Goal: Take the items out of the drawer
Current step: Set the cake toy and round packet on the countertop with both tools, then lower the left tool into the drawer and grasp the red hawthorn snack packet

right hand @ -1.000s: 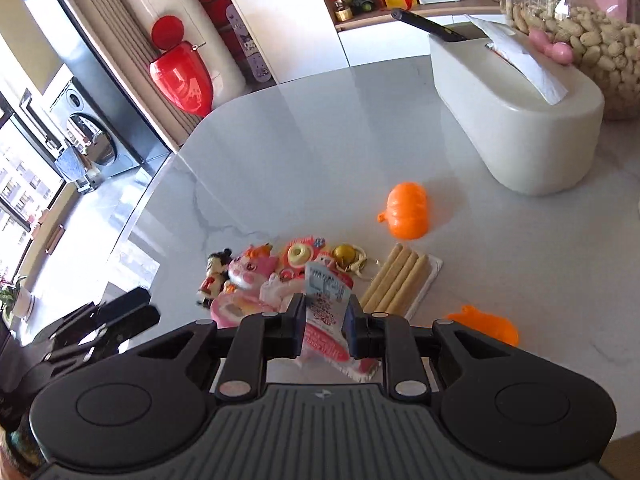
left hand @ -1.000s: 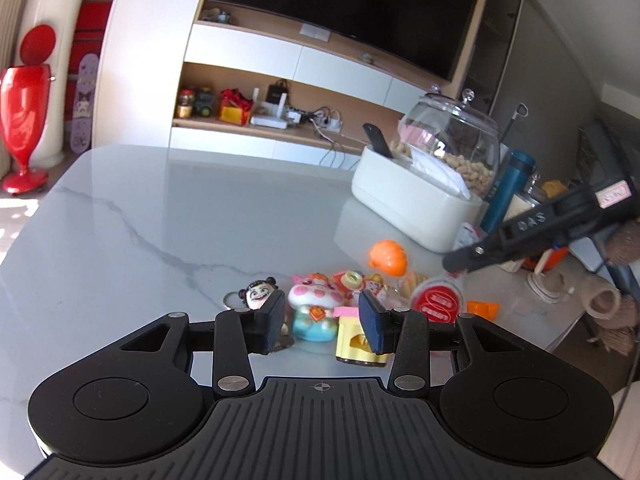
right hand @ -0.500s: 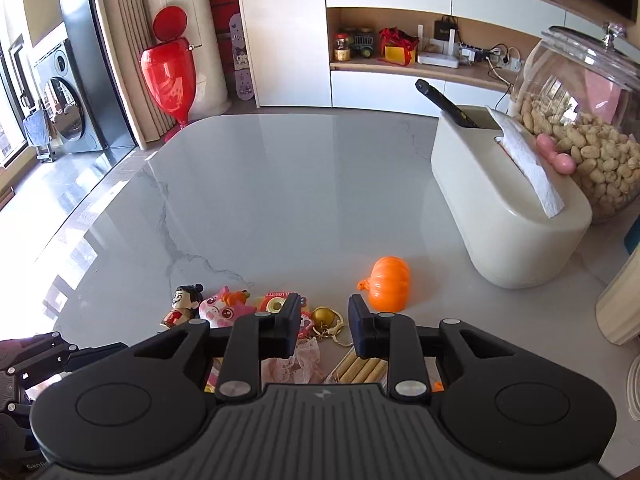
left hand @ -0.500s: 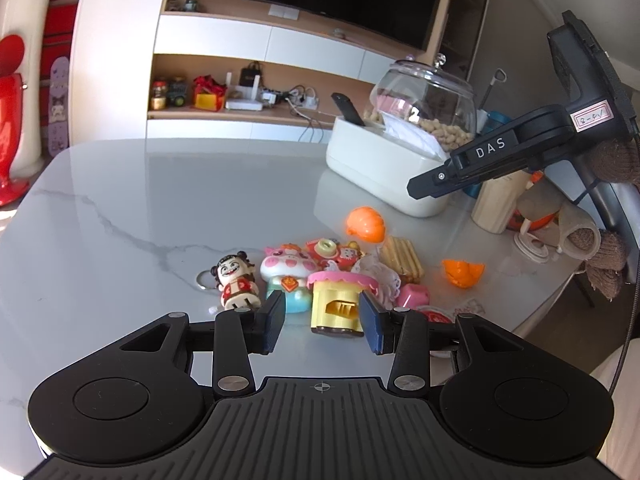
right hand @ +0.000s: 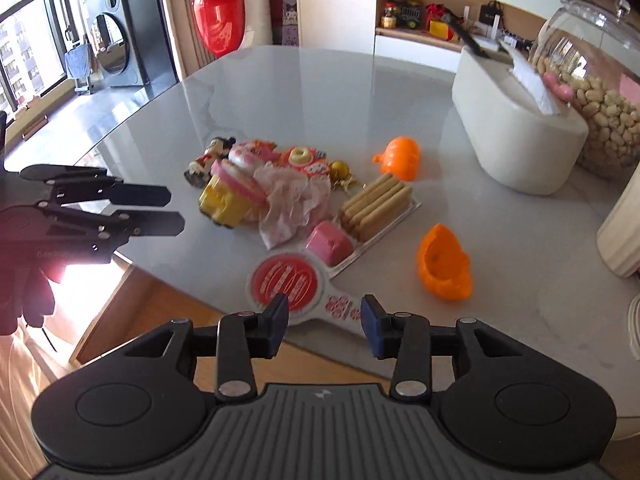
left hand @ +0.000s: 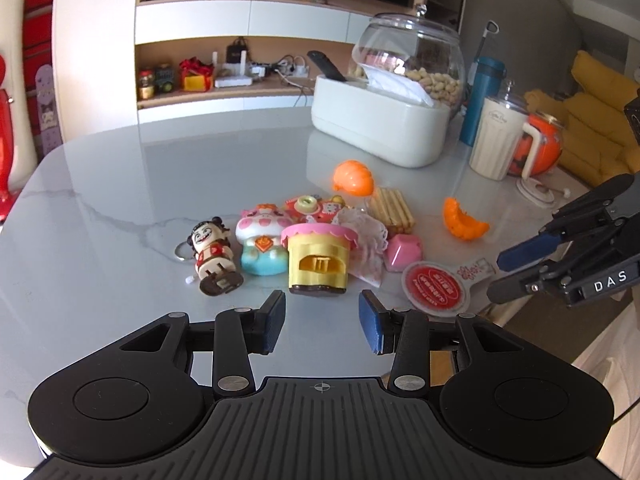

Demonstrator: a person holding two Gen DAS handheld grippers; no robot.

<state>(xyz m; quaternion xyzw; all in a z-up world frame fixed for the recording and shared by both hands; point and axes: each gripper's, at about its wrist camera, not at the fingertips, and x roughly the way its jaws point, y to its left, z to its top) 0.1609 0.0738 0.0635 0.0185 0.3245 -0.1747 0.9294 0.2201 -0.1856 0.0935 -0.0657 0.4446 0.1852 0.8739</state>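
A heap of small toys and snacks lies on the grey marble table (left hand: pixel 120 184). It holds a yellow toy house (left hand: pixel 318 260), a figurine keychain (left hand: pixel 212 252), a pink-and-blue animal toy (left hand: pixel 262 240), a pink box (right hand: pixel 330 242), a wafer pack (right hand: pixel 374 206) and a red round-headed packet (right hand: pixel 288 284) at the table's near edge. My left gripper (left hand: pixel 322 322) is open and empty just short of the yellow house. My right gripper (right hand: pixel 323 322) is open above the packet's handle end. No drawer is in view.
An orange pumpkin (left hand: pixel 354 178) and an orange half shell (right hand: pixel 444 266) lie to the right of the heap. Behind stand a white tissue box (left hand: pixel 380 128), a glass nut jar (left hand: pixel 408 56), a blue bottle (left hand: pixel 482 100) and a cream jug (left hand: pixel 498 136). Wooden floor (right hand: pixel 152 320) shows below the table edge.
My right gripper has opened and let go of the red packet, which now lies at the table edge. Both grippers have drawn back from the heap.
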